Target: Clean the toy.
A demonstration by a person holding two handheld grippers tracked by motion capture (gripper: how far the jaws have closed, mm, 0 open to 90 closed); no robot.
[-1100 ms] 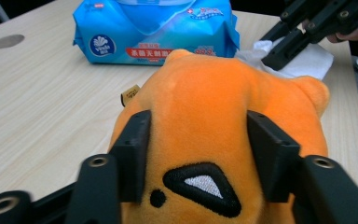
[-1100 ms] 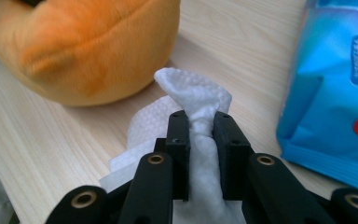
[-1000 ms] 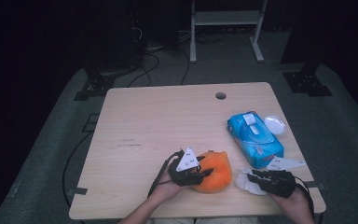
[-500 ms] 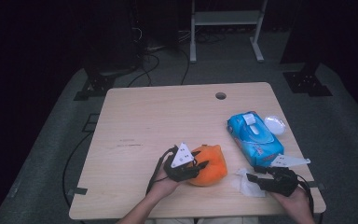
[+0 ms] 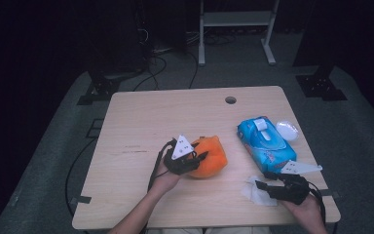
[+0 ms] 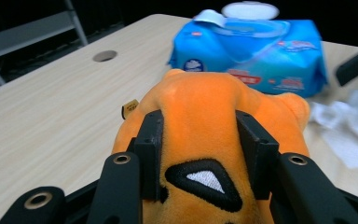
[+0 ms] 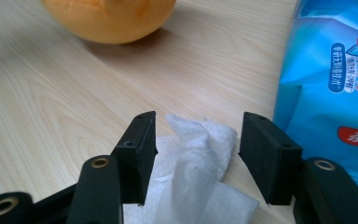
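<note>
On the table (image 5: pixel 141 122), left gripper (image 5: pixel 197 158) jaws clamp the orange plush (image 5: pixel 212 156); right gripper (image 5: pixel 263 185) jaws just opened around the wipe (image 5: pixel 255 192).

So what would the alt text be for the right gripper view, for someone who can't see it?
Two black jaws of the right gripper stand open around a crumpled white wipe lying on a pale wooden table, having just been opening. A blue wipes pack sits at the right edge, and an orange plush toy at the top.

Dark room, grey floor (image 5: pixel 53 146), white rack (image 5: pixel 233 19)
</note>
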